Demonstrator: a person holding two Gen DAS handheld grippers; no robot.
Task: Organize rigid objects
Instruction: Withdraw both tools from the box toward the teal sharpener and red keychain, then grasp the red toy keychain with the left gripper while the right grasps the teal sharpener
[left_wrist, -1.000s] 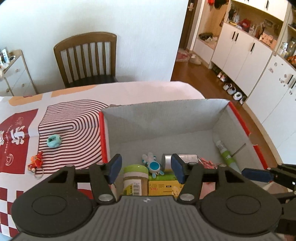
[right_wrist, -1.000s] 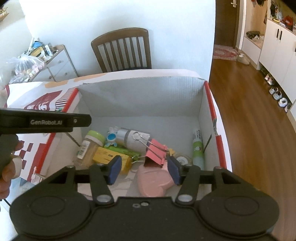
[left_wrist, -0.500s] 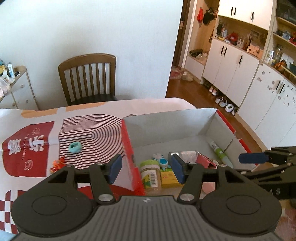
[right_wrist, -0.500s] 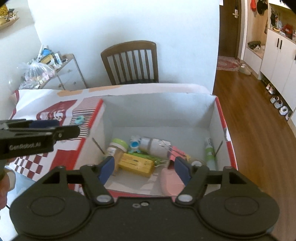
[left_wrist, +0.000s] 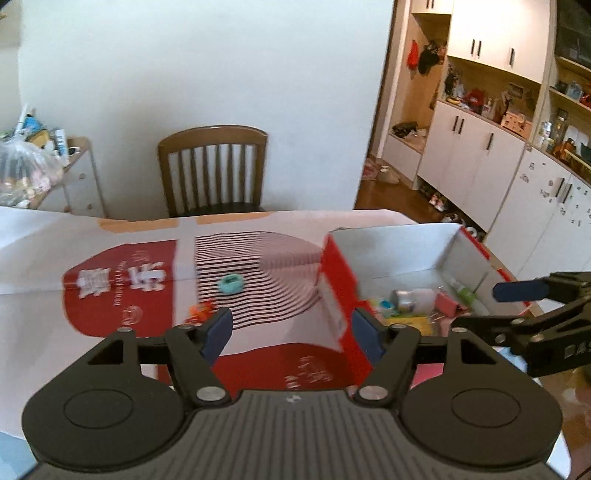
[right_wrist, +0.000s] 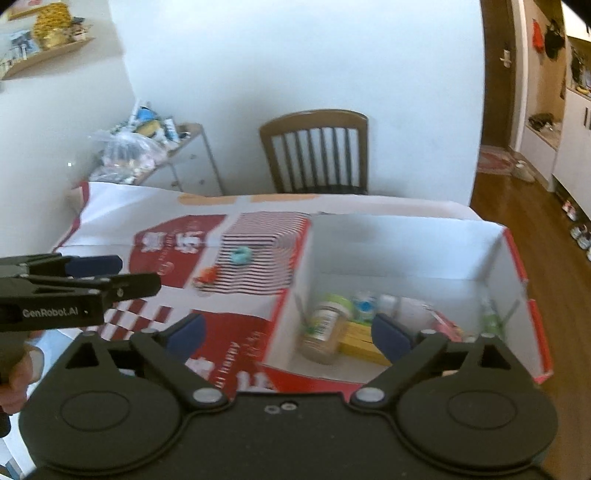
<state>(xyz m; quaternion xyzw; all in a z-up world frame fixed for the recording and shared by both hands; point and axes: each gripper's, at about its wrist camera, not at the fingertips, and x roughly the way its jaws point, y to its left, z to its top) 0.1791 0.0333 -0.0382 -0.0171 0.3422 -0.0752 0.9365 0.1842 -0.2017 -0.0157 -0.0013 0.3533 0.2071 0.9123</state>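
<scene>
Both hand-held grippers are held above the table w/ jaws spread wide and nothing gripped: the left gripper (left_wrist: 291, 334) is aimed at the tablecloth (left_wrist: 110, 295) by the box's red wall, the right gripper (right_wrist: 288, 336) at the box (right_wrist: 406, 240) edge. A teal toy (left_wrist: 230, 284) and an orange keychain (left_wrist: 201, 310) are seen loose on the striped print, left of the box; a jar (right_wrist: 325, 325), bottle and yellow pack are kept inside.
</scene>
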